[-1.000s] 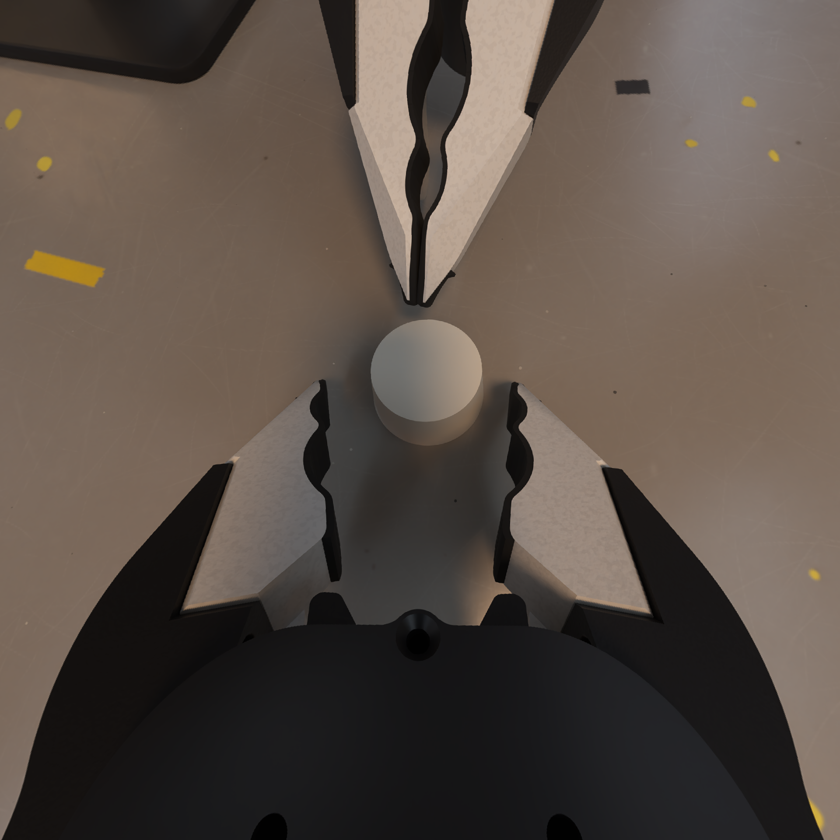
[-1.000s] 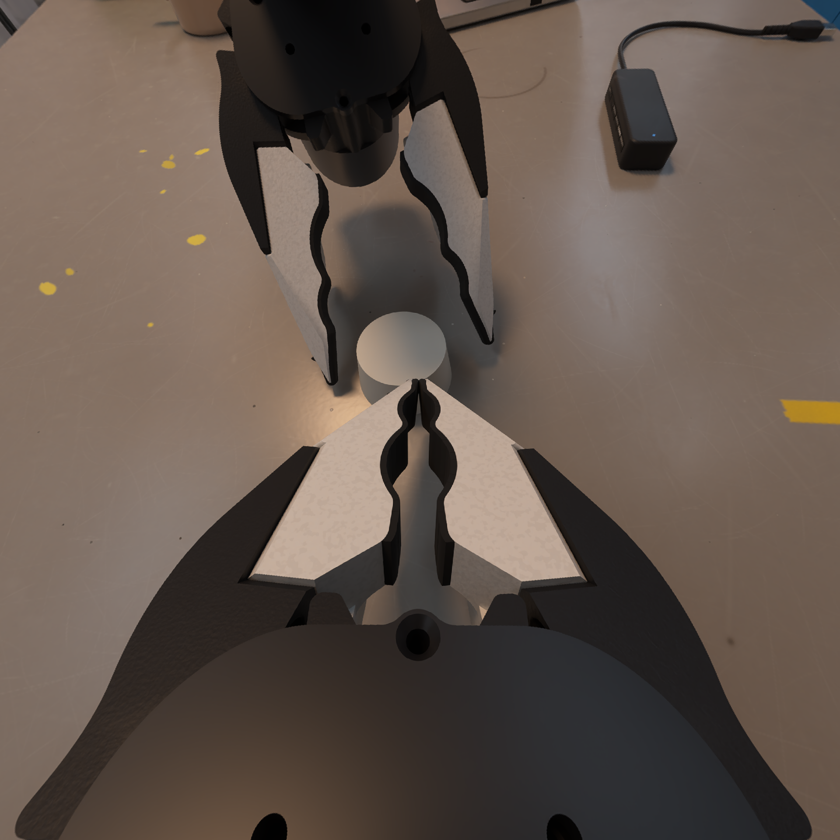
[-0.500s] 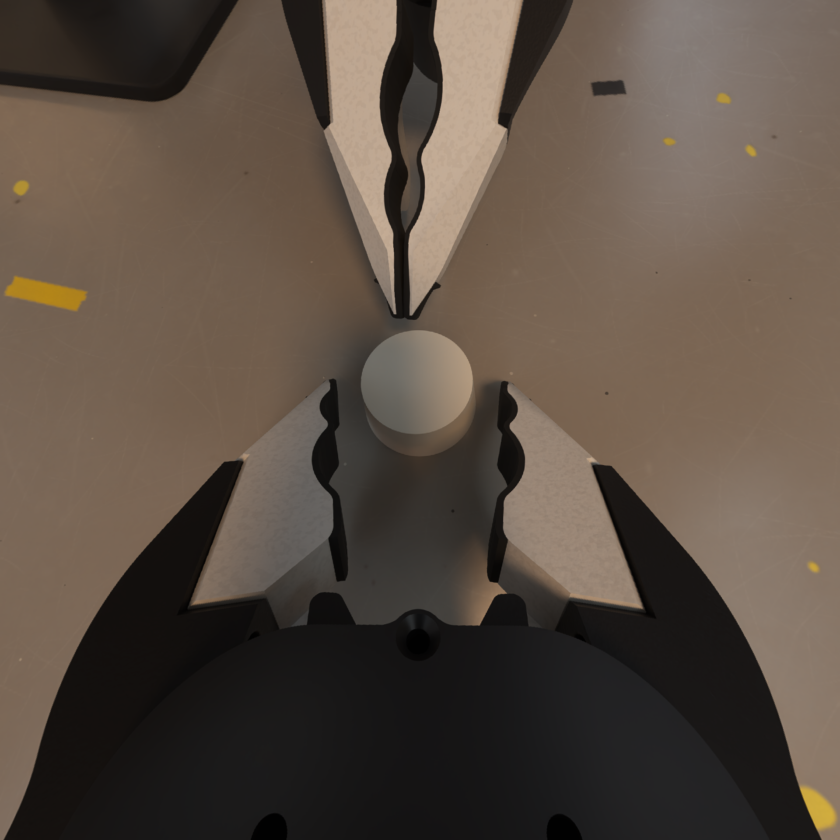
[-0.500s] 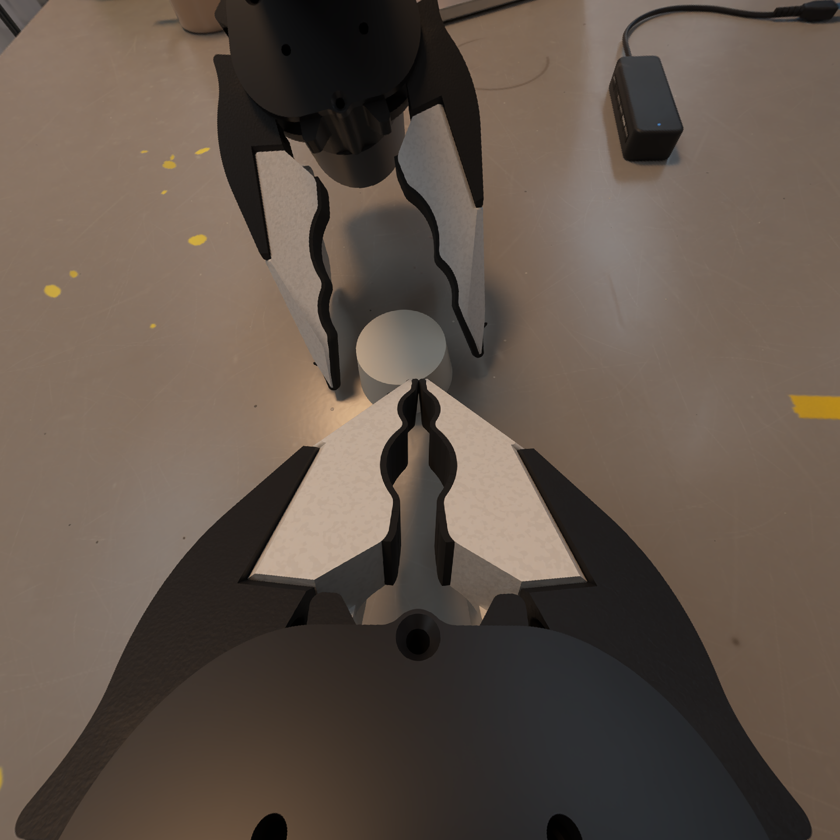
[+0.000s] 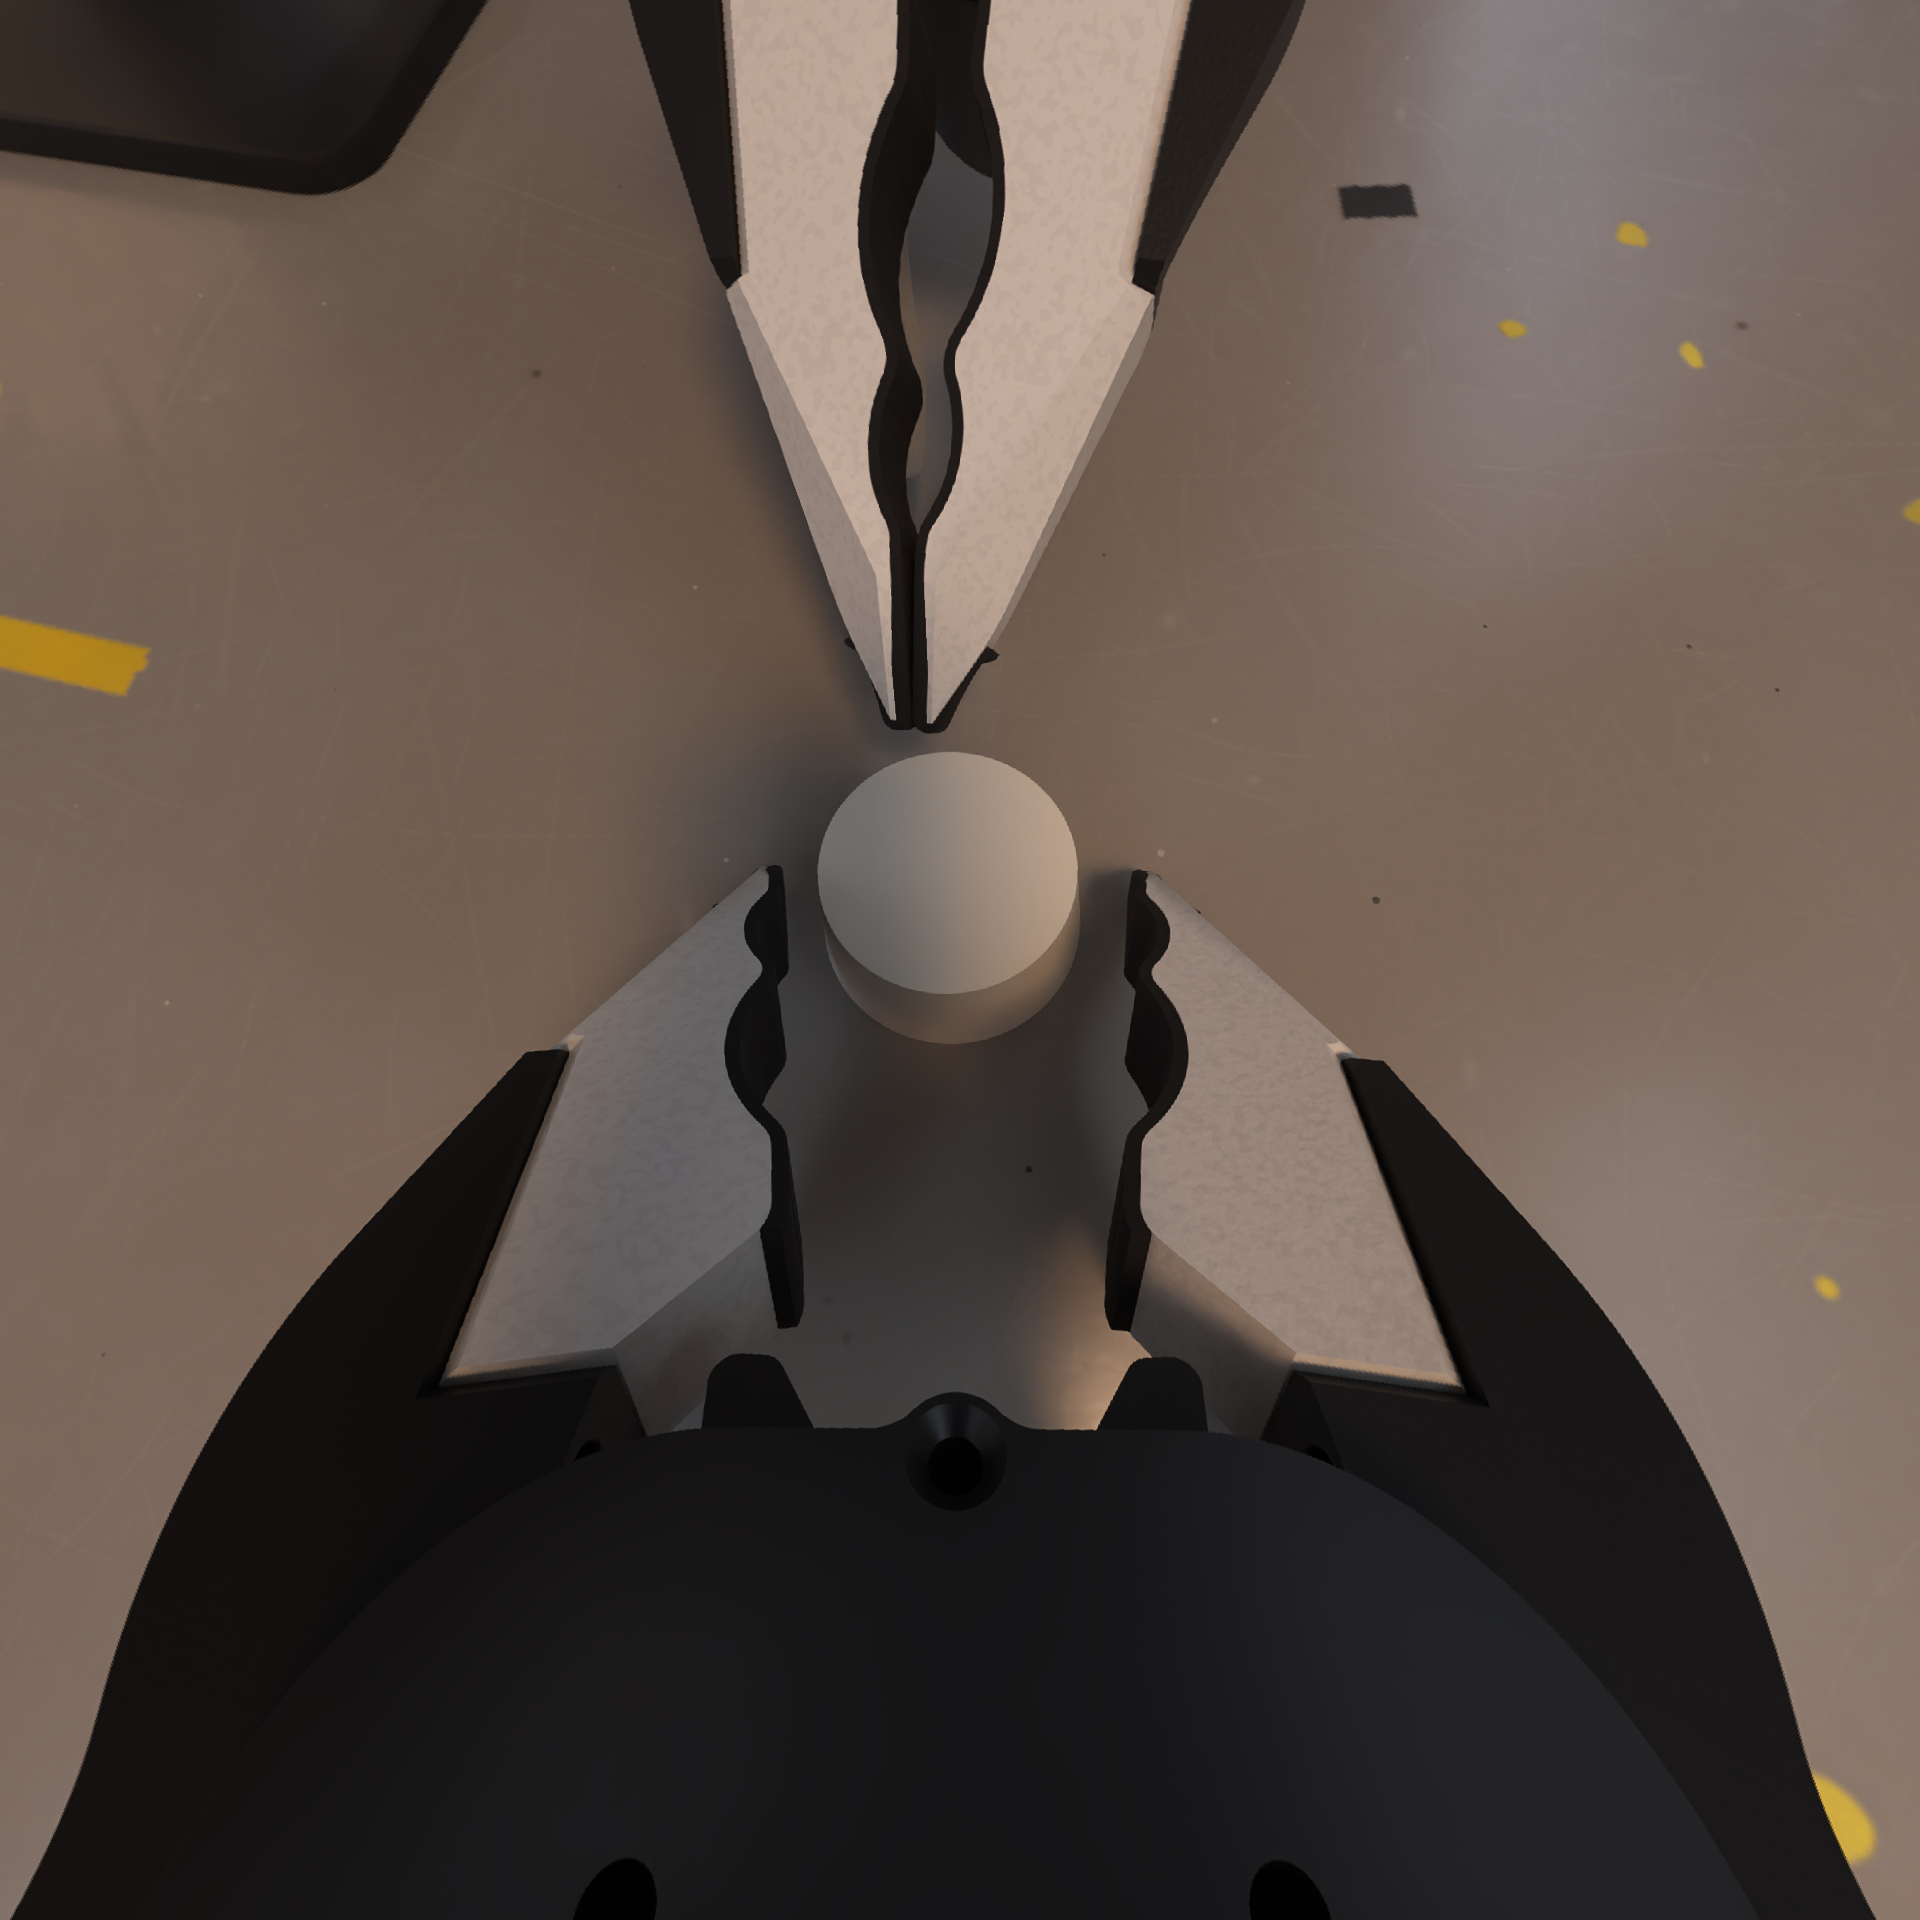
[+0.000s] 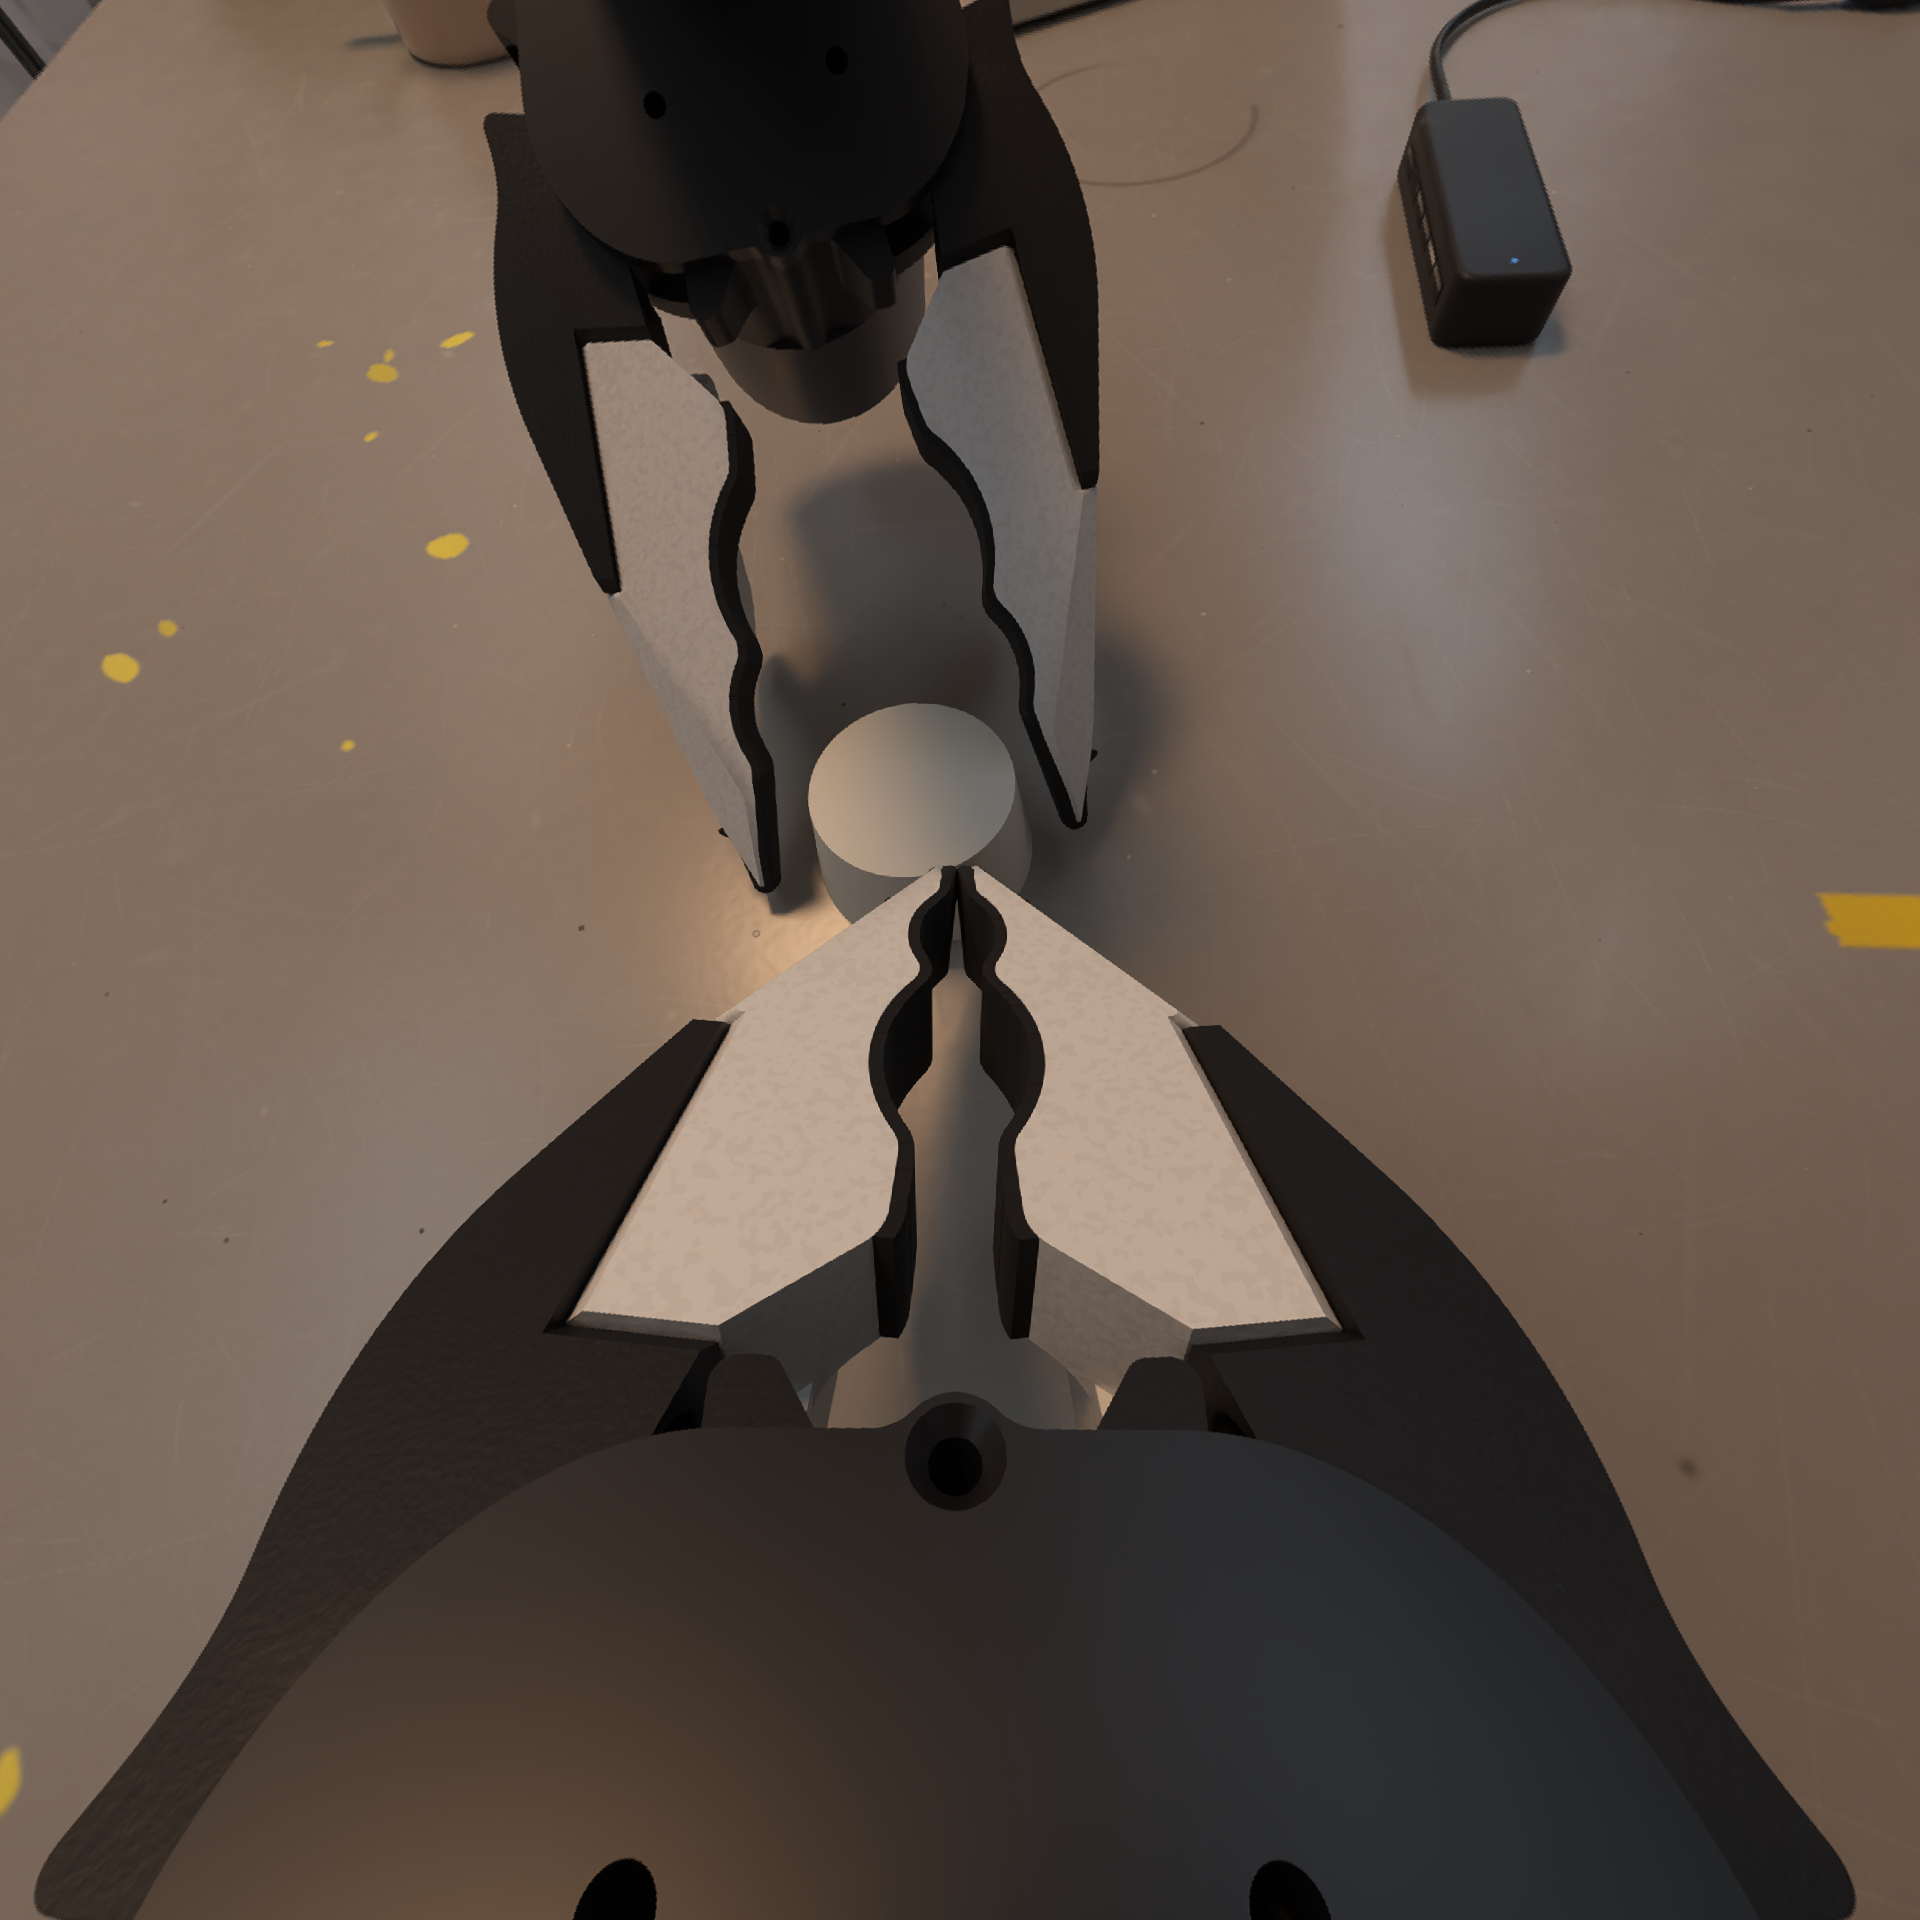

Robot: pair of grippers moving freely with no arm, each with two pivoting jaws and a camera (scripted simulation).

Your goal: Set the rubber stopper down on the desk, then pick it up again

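A pale grey rubber stopper [image 5: 948, 883] stands upright on the brown desk [image 5: 416, 831]. My left gripper [image 5: 956, 878] is open, with one fingertip on each side of the stopper. A narrow gap shows on both sides, so it does not grip. My right gripper [image 6: 951, 873] is shut and empty. Its tips sit low, just in front of the stopper [image 6: 912, 790], on the side facing away from the left gripper. In the left wrist view the right gripper [image 5: 912, 722] points at the stopper from beyond. In the right wrist view the left gripper [image 6: 920, 852] straddles it.
A black box with a cable [image 6: 1481, 218] lies at the far right of the desk [image 6: 1455, 727]. A dark flat object [image 5: 208, 94] lies at the upper left. Yellow tape [image 6: 1870, 920] and paint spots mark the surface. A beige cup [image 6: 447, 26] stands at the far edge.
My left gripper's fingers have narrowed a little around the stopper. The stopper has stayed in place on the desk. The right gripper has stayed shut and nearly still.
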